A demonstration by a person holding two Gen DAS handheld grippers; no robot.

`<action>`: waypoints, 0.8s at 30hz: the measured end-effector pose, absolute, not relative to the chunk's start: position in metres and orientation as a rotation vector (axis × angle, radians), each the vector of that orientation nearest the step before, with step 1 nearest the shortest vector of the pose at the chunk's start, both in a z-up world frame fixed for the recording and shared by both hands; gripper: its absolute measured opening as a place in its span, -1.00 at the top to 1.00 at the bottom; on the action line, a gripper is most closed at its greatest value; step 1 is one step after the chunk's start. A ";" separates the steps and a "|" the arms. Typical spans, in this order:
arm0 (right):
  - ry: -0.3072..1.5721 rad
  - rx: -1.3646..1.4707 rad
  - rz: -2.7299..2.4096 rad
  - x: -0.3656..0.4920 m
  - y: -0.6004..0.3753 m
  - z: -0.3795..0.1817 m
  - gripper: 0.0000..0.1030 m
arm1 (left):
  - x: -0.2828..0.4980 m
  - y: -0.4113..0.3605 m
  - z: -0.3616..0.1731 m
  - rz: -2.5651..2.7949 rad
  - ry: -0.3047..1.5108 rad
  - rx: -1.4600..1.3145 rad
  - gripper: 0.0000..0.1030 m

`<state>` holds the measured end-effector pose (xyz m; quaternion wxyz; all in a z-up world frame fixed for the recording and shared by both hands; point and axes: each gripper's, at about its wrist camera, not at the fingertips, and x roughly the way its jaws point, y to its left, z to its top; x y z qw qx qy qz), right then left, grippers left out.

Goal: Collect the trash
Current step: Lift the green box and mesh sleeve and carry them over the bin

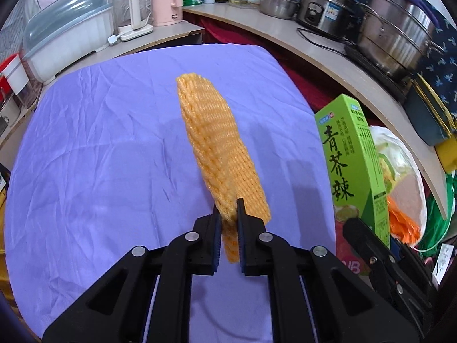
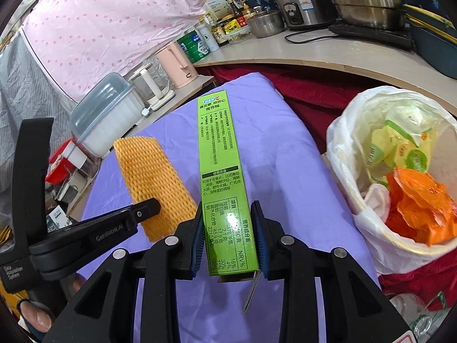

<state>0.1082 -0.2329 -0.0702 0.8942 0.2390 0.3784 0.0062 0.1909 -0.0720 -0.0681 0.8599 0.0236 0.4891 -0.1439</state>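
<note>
My left gripper [image 1: 228,205] is shut on a yellow foam fruit net [image 1: 211,143] and holds it above the purple cloth [image 1: 100,157]. The net also shows in the right wrist view [image 2: 154,180], with the left gripper [image 2: 148,208] beside it. My right gripper [image 2: 227,211] is shut on a long green box [image 2: 218,157] with Chinese print, held above the cloth [image 2: 285,171]. The box also stands at the right in the left wrist view [image 1: 351,160], with the right gripper [image 1: 371,243] below it. A bin lined with a white bag [image 2: 342,148] holds orange and green wrappers to the right of the box.
A curved counter [image 1: 328,54] at the back right carries steel pots [image 1: 397,28] and a rice cooker [image 1: 322,8]. A pink kettle [image 1: 167,0], a white lidded container [image 1: 71,40] and bottles stand at the back left. Red cloth [image 2: 308,91] lies between table and counter.
</note>
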 end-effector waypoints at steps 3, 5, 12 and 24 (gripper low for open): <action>0.766 0.498 -0.001 0.094 -0.238 -0.064 0.42 | 0.175 -0.079 -0.061 -0.319 1.006 0.072 0.82; 0.753 0.501 -0.012 0.085 -0.242 -0.060 0.42 | 0.165 -0.084 -0.056 -0.334 0.997 0.081 0.82; 0.704 0.515 -0.058 0.051 -0.260 -0.048 0.42 | 0.139 -0.105 -0.040 -0.385 0.955 0.122 0.82; 0.640 0.558 -0.170 0.004 -0.308 -0.038 0.43 | 0.107 -0.160 -0.026 -0.514 0.913 0.197 0.82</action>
